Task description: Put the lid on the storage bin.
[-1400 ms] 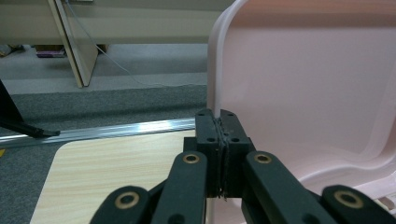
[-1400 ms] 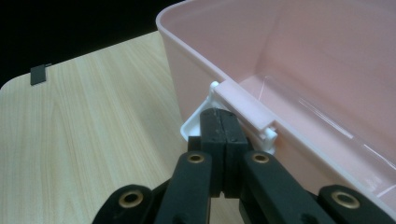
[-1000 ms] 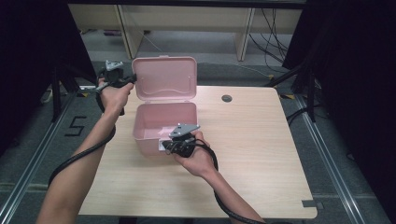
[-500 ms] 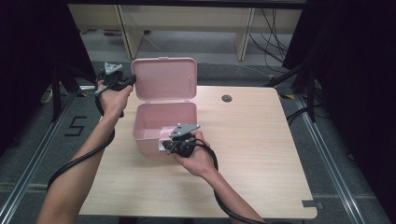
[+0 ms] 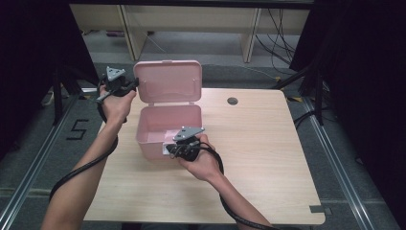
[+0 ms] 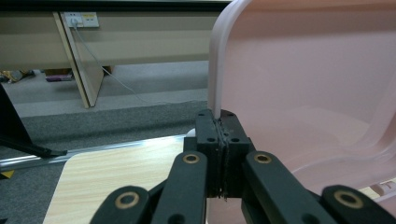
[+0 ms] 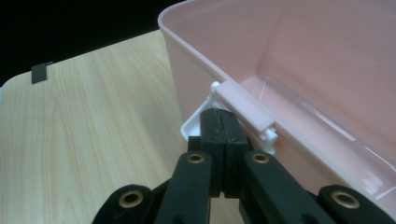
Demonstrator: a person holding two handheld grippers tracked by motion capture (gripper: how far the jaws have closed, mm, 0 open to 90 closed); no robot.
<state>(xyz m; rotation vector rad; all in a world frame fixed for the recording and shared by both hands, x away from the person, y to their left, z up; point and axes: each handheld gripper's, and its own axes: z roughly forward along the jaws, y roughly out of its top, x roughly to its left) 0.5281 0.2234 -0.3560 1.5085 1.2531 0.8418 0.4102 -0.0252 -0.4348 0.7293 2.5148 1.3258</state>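
Note:
A pink plastic box (image 5: pixel 143 139) stands on the table with its lid (image 5: pixel 167 81) swung up behind it. My left gripper (image 5: pixel 135 85) is at the lid's left edge; in the left gripper view that gripper (image 6: pixel 218 116) is shut on the pale rim of the lid (image 6: pixel 303 70). My right gripper (image 5: pixel 170 149) is at the box's front wall. In the right gripper view that gripper (image 7: pixel 219 114) is shut with nothing between the jaws, its tips against the white latch (image 7: pixel 190 129) under the rim of the box (image 7: pixel 327 56). The box's inside looks bare.
The wooden table (image 5: pixel 268 153) has a round cable hole (image 5: pixel 232 101) at the back and a small dark tab (image 5: pixel 317 209) near the front right corner. Wooden shelving legs (image 5: pixel 251 38) and cables stand beyond the table. Both forearms lie over the left half.

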